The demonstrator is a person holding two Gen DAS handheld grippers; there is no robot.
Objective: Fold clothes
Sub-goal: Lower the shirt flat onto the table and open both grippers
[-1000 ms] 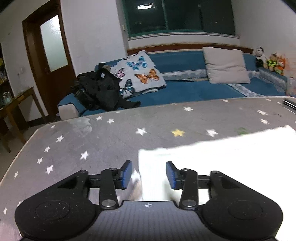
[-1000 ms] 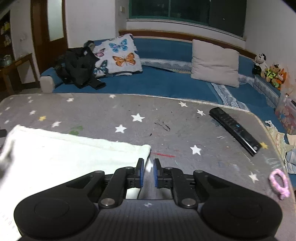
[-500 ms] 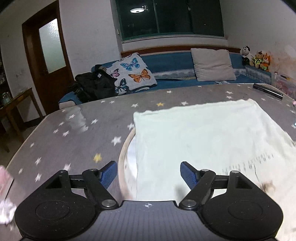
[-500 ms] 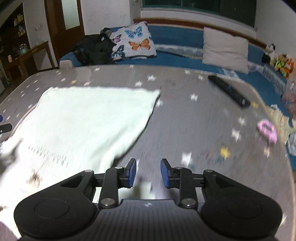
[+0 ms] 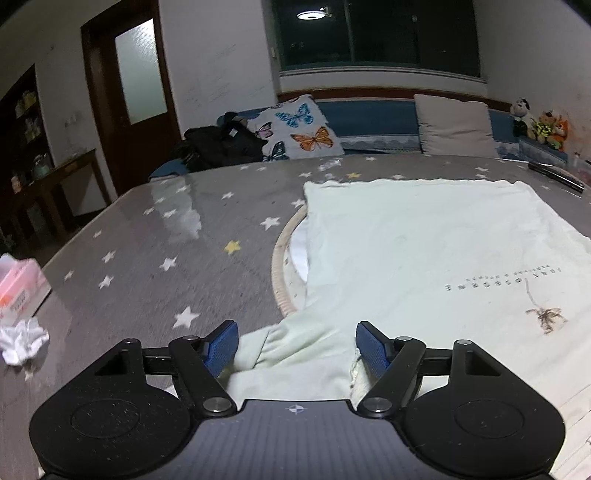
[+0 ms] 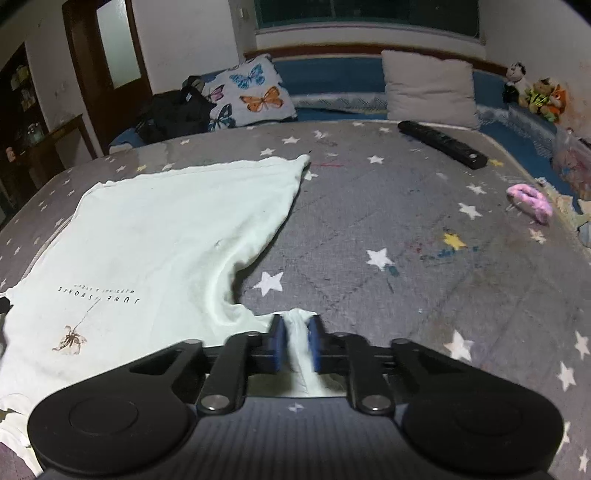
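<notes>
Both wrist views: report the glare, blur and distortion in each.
Left wrist view: window mirrors a ceiling lamp; glossy glare patch on the table; near tabletop motion-blurred. Right wrist view: pale T-shirt nearly washed out; fisheye bows the table's edges; room corners dark.

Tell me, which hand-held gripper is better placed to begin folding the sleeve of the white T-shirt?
The right hand-held gripper: its jaws have just closed on a sleeve of the white T-shirt. The left hand-held gripper stands open around the other sleeve, its pads apart from the cloth.
</notes>
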